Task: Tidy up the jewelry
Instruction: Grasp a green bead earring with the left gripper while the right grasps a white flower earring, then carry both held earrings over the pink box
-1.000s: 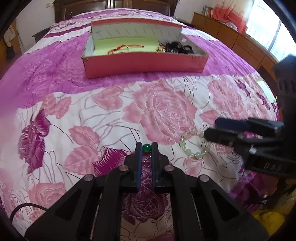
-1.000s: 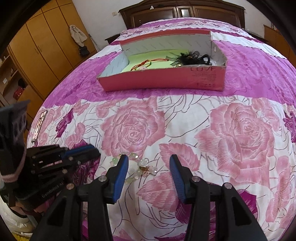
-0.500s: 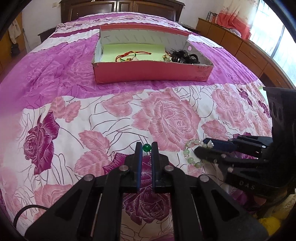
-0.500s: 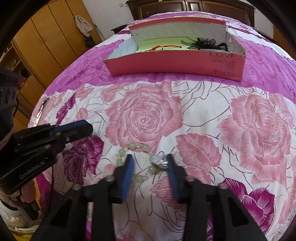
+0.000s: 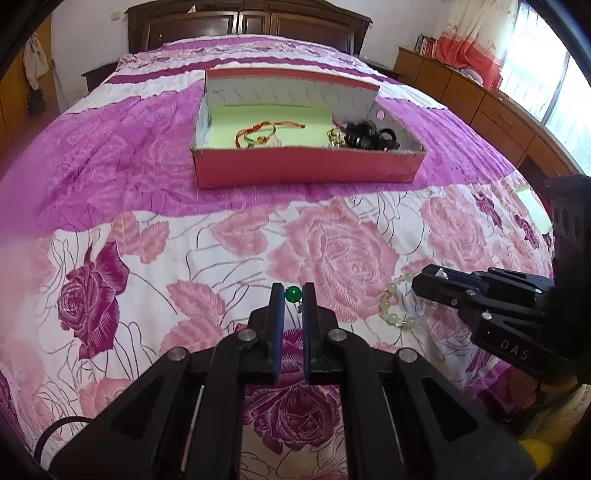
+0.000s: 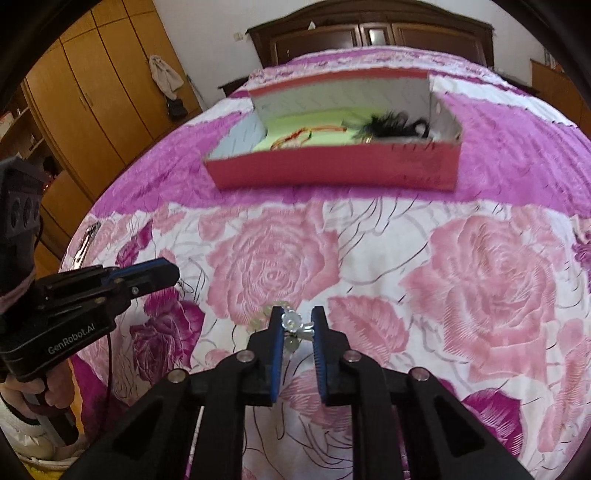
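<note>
1. Left tongs [image 5: 293, 295] clamped together on a green bead [image 5: 293, 294], held right at the tips, with a thin bit of chain or wire hanging just under it
2. Right tongs [image 6: 297, 325] closing, with the silvery charm [image 6: 291, 324] of a pale green bracelet [image 5: 397, 304] between the blue pads; cannot tell whether both pads press on it yet
3. Bracelet lying on the bed [image 5: 129, 173] just to the right of the left tongs, its loop partly under the right tongs' tips, beads resting on the rose-patterned cover
4. Red box [image 5: 306, 170] well ahead of both tongs, open at the top, resting on the magenta band of the cover
5. Inside the box: a red and green cord bracelet [image 5: 258, 133] on the light green lining toward the left, a black tangle of hair ties [image 5: 369, 134] at the right end, a small gold piece [image 5: 334, 136] just beside the tangle
6. Left tongs seen from the right camera low at the left [image 6: 162, 273], tips close to the cover, near the right tongs but apart from them
7. Fingers of a hand [image 6: 33, 391] wrapped around the left handle at the lower left edge
8. Dark wooden headboard [image 5: 243, 22] far beyond the box, wooden wardrobe [image 6: 92, 96] off to the left of the right tongs
</note>
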Motion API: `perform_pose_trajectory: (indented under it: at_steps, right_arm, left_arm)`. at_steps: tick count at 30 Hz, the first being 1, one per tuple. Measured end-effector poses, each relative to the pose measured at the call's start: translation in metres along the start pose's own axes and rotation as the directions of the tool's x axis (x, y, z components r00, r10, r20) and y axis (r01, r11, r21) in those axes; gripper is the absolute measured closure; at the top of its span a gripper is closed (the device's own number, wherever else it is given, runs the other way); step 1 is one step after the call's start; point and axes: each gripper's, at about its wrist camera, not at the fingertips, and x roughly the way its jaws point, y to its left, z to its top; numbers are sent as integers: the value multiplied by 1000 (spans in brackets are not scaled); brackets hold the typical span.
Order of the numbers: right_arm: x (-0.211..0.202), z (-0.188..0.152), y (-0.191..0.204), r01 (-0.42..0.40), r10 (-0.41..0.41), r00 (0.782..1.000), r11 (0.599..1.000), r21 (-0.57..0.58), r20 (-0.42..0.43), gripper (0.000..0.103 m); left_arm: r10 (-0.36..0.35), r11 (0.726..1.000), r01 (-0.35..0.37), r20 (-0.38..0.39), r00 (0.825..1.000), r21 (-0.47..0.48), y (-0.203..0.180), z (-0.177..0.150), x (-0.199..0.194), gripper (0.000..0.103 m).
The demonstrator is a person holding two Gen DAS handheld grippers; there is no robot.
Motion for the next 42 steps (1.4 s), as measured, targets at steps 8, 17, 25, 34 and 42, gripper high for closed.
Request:
perform_pose_trajectory:
  at_steps: [8, 17, 25, 34, 42]
  right_arm:
    - [-15, 9, -2, 11, -11, 996, 1000, 2, 88, 87]
    - [-28, 27, 4, 74, -61, 975, 996, -57, 212, 87]
    - [-24, 48, 6, 110, -83, 955, 991, -80, 286, 87]
    - [-13, 82, 4, 141, -98, 924, 986, -91, 371, 87]
    - [15, 111, -9, 197, -152, 901, 978, -71, 407, 87]
  left_arm:
    - [-1, 1000, 1, 84, 996, -3, -3, 15, -11, 103]
    - [1, 1000, 3, 186, 983, -18, -3, 37, -16, 103]
    - [18, 1000, -11, 252, 968, -27, -1, 60, -9, 103]
    - [57, 998, -56, 357, 932, -14, 2, 90, 9, 103]
    - [108, 994, -110, 387, 916, -18, 10, 112, 40, 103]
